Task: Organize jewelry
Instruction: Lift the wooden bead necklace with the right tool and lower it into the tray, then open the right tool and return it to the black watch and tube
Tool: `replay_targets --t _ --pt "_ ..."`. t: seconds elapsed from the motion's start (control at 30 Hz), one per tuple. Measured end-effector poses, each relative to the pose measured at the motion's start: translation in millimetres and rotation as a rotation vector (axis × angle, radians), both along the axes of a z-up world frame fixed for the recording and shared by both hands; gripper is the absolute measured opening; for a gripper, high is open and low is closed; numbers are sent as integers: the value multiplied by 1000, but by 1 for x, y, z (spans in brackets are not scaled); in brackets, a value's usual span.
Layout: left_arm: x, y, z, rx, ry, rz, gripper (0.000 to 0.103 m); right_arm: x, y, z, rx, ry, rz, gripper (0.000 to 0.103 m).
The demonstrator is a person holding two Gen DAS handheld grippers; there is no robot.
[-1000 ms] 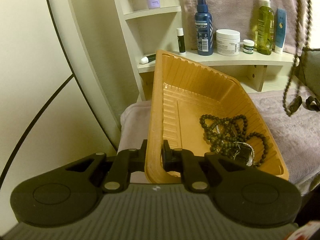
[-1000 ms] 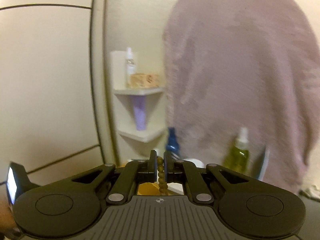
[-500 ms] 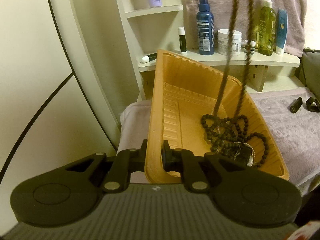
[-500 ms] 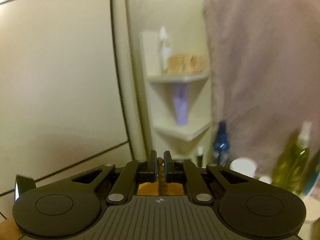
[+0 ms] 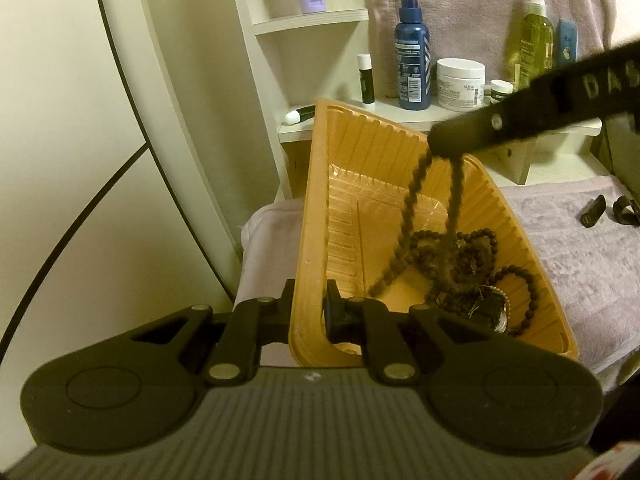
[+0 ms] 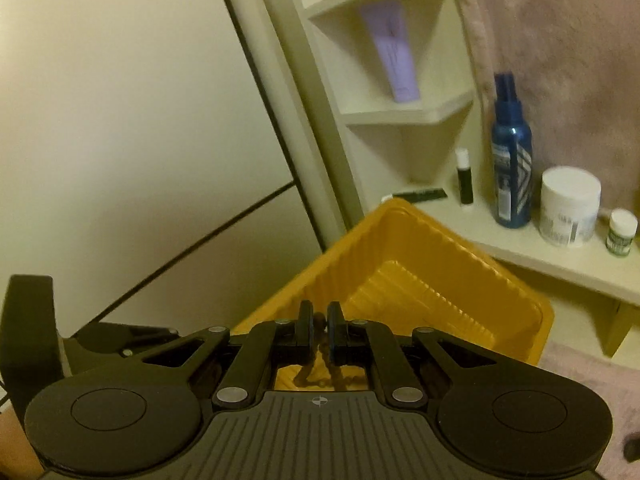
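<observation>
My left gripper is shut on the near rim of an orange plastic tray, which is tilted up on a pink towel. Dark bead strands and a small silvery piece lie heaped in the tray's lower right corner. My right gripper is shut on a dark bead necklace. In the left wrist view the right gripper reaches in from the upper right above the tray, and the necklace's loop hangs from its tip down into the tray.
A cream shelf behind the tray carries a blue spray bottle, a white jar, a lip balm stick and a green bottle. Small black items lie on the towel at right. A pale wall panel fills the left.
The right gripper has come down and leftward over the tray and tipped downward. The necklace, first dangling at the far right, now hangs into the tray. The left gripper and tray held still.
</observation>
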State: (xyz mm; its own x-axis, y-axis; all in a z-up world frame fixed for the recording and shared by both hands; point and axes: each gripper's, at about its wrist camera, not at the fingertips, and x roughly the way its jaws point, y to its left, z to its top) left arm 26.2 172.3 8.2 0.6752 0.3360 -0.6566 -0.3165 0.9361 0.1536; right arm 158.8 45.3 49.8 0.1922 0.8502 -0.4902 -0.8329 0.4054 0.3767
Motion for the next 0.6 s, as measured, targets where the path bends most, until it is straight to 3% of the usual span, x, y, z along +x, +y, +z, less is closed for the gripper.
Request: replay_targets --t 0.07,0.13,0.17,0.2,0.43,0.6 --pt "0 0 0 0 -1 2 11 4 -9 -4 35 31 -19 8" --pt "-1 1 0 -1 -2 2 11 10 -17 -7 53 65 -58 22" --pt "-1 0 0 -1 -2 1 11 12 -23 -8 60 70 -80 40" --pt "-1 0 0 -1 -2 1 11 12 -28 -7 68 66 -96 47" --pt "-1 -1 0 0 -2 2 11 0 -74 -21 10 -6 -260 48" --pt "-1 -1 -1 1 -5 4 11 -12 -120 -44 -47 10 -416 49"
